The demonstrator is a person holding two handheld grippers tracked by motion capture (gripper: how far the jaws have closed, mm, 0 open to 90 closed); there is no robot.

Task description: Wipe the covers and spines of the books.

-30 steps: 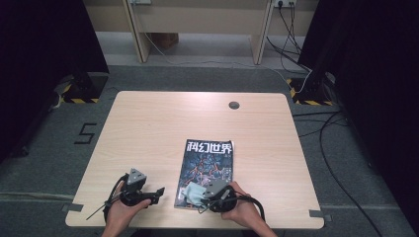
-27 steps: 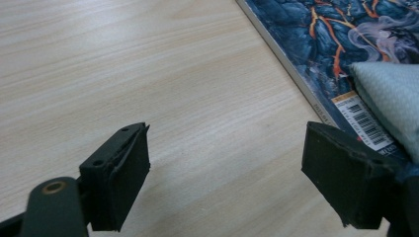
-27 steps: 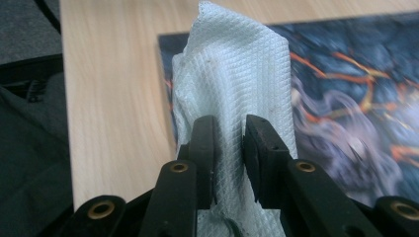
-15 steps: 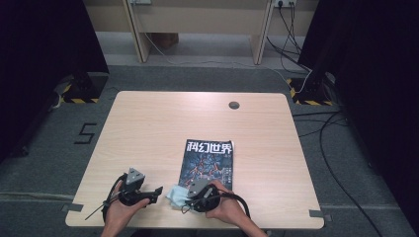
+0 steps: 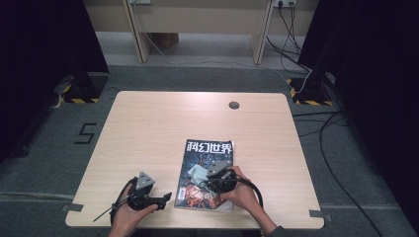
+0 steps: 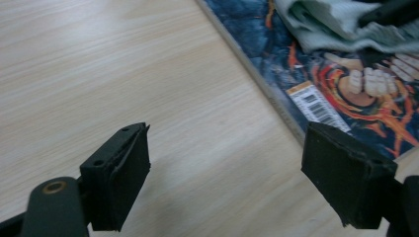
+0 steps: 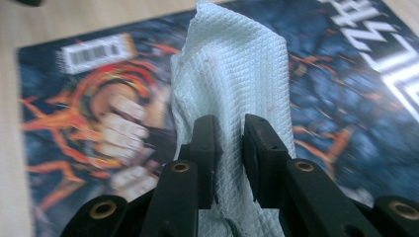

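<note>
Here, a wiping job on the magazine (image 5: 207, 175) is judged to be in hand. The right gripper (image 7: 228, 148) is seen with its jaws drawn nearly together on a pale, waffle-textured paper towel (image 7: 232, 74), which is pinched between the pads and trails away toward twelve o'clock in the right gripper view, draped over the glossy cover. In the high view that towel (image 5: 197, 173) lies on the lower middle of the magazine, at about ten o'clock from the right gripper (image 5: 215, 178).

The magazine's long axis runs roughly from twelve to six o'clock on the table (image 5: 148, 128), tilted a little, so any sweep is best made along it. The left gripper (image 5: 165, 198) is held just off the magazine's lower left corner, at nine o'clock from it; its jaws stand wide apart with nothing between them, bare wood showing beneath in the left gripper view (image 6: 227, 187). The right hand is plainly the nearer to the work.

How firmly the towel presses on the cover cannot be told. The towel's near end is hidden under the jaws, and the magazine's lower right part is covered by the right hand (image 5: 242, 190).
</note>
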